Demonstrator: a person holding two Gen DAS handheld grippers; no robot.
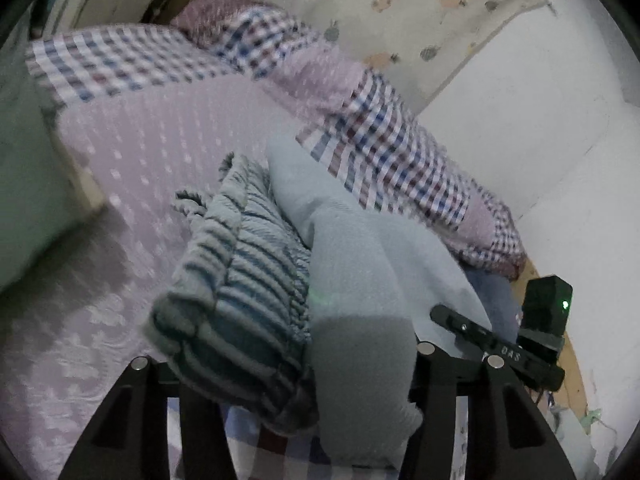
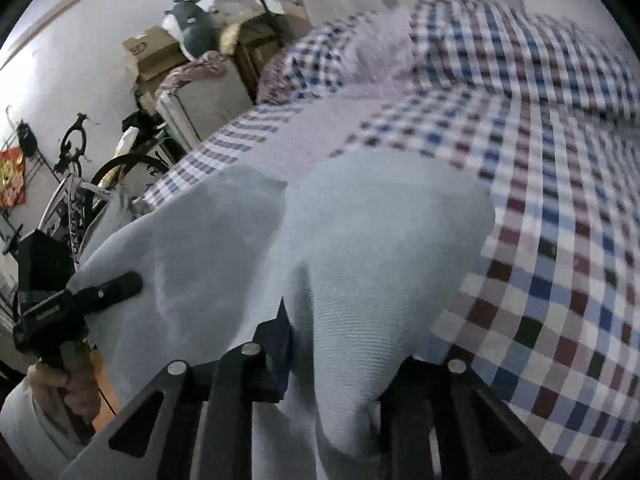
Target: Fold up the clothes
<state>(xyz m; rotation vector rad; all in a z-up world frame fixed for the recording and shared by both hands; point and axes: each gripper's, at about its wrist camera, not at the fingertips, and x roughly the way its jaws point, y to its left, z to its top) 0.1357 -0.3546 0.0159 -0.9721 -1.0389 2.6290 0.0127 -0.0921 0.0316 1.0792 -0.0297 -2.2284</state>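
Your left tongs [image 1: 320, 392] grip the blue cloth [image 1: 360, 264] and striped garment [image 1: 244, 280] at the frame's bottom centre. Your right tongs [image 2: 320, 372] clamp the cloth, which billows up mid-frame.

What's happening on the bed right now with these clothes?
A person with a gripper in each hand is folding a light blue garment over a checked bedsheet. The right gripper has the blue cloth bunched between its fingers. The left gripper has the same blue cloth between its fingers, along with a striped garment. The fold isn't finished; the cloth is still bunched.
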